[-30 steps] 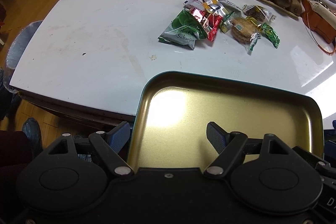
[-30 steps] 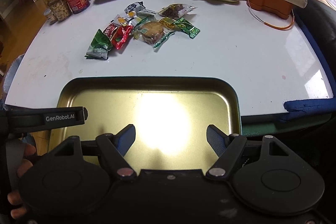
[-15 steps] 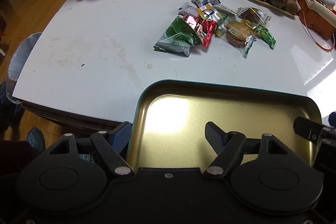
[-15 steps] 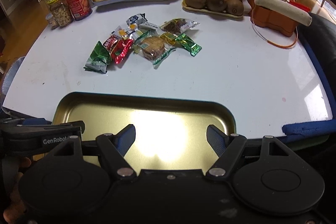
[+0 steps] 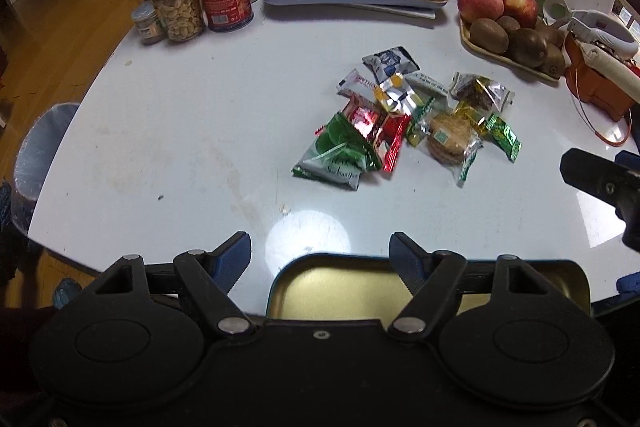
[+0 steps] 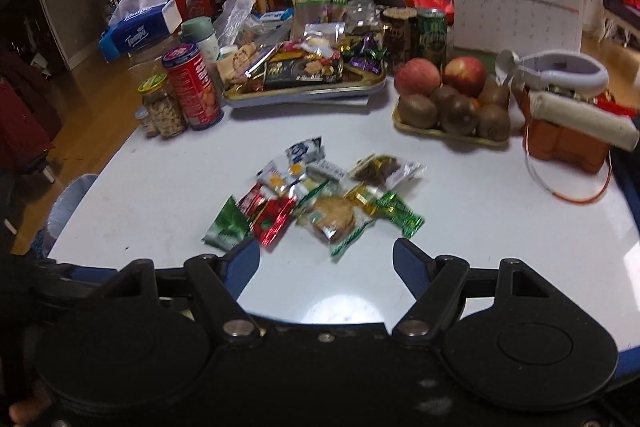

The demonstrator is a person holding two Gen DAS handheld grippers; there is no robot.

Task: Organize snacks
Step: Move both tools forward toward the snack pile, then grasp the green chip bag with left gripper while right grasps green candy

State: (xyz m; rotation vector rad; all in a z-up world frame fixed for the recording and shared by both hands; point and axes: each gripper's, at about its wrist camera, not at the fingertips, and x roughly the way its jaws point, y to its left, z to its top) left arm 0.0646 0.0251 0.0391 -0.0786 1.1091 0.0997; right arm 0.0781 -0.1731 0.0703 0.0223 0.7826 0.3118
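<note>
Snacks [image 5: 404,123] lie heaped mid-table [image 5: 180,131], well beyond the gold tray [image 5: 340,287] at the near edge, and with my left gripper [image 5: 320,255] and right gripper [image 6: 326,261] both spread and empty, I judge picking starts next, nearest green packet [image 5: 340,155] first.

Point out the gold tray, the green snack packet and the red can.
gold tray [image 5: 344,287], left wrist view, bare floor.
green snack packet [image 5: 340,153], left wrist view, packet middle.
red can [image 6: 194,93], right wrist view, can side.
</note>
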